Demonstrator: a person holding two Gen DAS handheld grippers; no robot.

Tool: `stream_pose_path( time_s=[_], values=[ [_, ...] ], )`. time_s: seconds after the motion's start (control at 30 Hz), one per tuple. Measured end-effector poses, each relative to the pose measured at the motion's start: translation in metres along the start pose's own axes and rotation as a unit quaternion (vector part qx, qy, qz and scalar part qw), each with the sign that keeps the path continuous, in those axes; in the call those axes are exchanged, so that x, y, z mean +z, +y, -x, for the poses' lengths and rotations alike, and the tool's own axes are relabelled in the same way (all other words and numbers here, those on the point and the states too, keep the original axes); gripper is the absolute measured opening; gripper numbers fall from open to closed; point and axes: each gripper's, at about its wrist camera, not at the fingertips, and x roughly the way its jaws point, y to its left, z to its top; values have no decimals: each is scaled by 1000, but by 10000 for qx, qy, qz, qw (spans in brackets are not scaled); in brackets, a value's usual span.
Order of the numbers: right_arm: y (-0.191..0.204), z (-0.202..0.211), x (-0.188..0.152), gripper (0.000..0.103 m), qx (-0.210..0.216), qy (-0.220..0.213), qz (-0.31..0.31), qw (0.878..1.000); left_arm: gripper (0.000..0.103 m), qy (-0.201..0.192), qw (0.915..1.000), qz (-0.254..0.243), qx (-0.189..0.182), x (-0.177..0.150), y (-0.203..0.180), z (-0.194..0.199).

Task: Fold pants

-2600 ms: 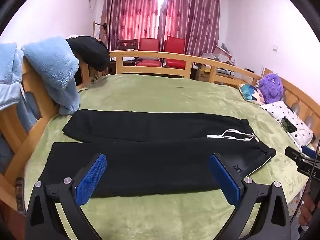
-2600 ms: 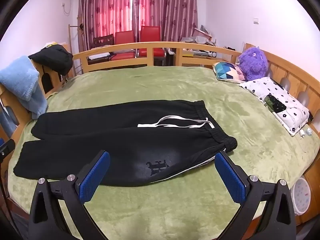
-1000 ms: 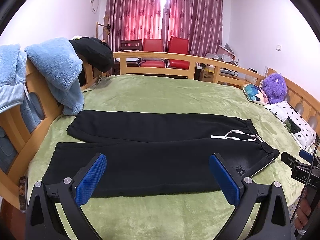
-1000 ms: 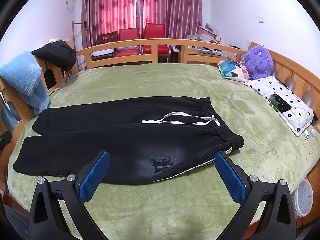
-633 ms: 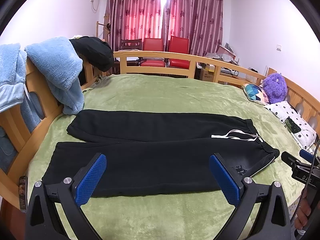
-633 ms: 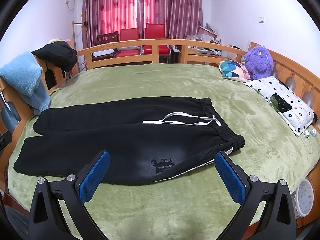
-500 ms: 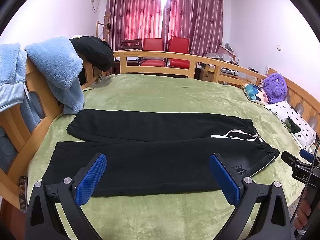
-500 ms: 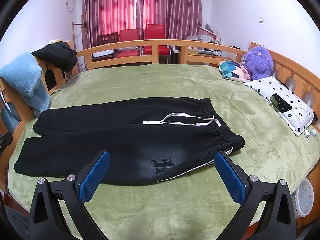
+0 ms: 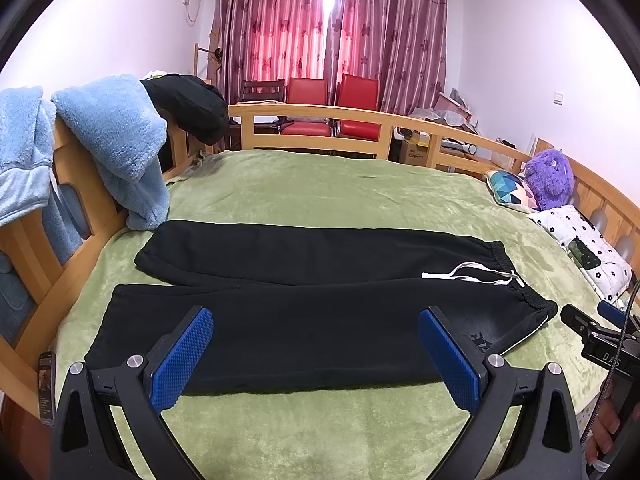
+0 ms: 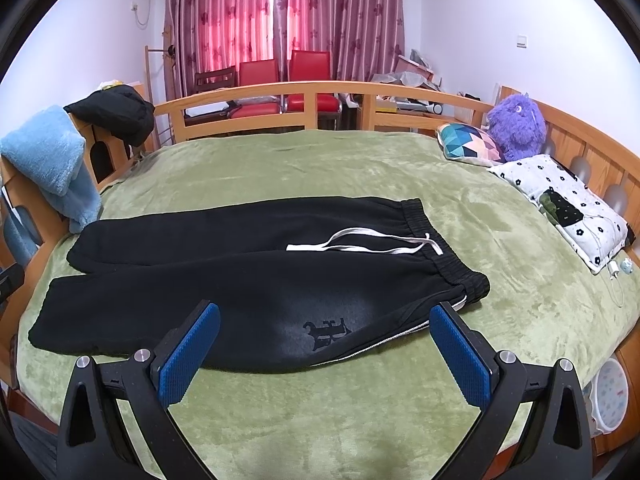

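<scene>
The black sweatpants (image 9: 320,312) are laid flat and unfolded on the green blanket (image 9: 320,196) of the bed, with the two legs run out toward 9 o'clock and the elastic waistband (image 10: 444,252) set toward 3 o'clock. A white drawstring (image 10: 360,240) is seen lying across the cloth just beside the waistband.

In the left wrist view, the left gripper (image 9: 316,354) is held above the near leg, its blue-padded fingers (image 9: 182,360) spread wide, and nothing is gripped.

In the right wrist view, the right gripper (image 10: 325,350) is held over the hip part, where a printed letter mark (image 10: 326,330) falls between the spread fingers (image 10: 460,356); the cloth is not touched.
</scene>
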Motion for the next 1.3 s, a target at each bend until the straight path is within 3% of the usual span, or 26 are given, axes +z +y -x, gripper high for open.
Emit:
stream_pose_path(
  time_s=[0.4, 0.53, 0.7, 0.87, 1.1, 1.3],
  values=[
    [6, 8, 3, 103, 72, -46, 37, 10000, 103, -72, 10000, -49, -2, -1, 4, 8],
    [13, 17, 4, 103, 72, -208, 223, 9995, 103, -40, 9998, 184, -28, 0, 13, 8],
    [12, 8, -2, 103, 12, -194, 146, 9997, 103, -17, 9996, 208, 186, -9, 29, -5],
    [3, -22, -16, 100, -66, 19, 131, 9999, 103, 105, 9986, 294, 419, -30, 55, -30],
    [-22, -86, -53, 73, 103, 637, -315, 9974, 103, 646, 9904, 1175, 329, -76, 123, -81],
    [-50, -139, -79, 70, 101, 954, -746, 9926, 98, 1200, 9804, 1286, 886, -110, 159, -113]
  ],
)
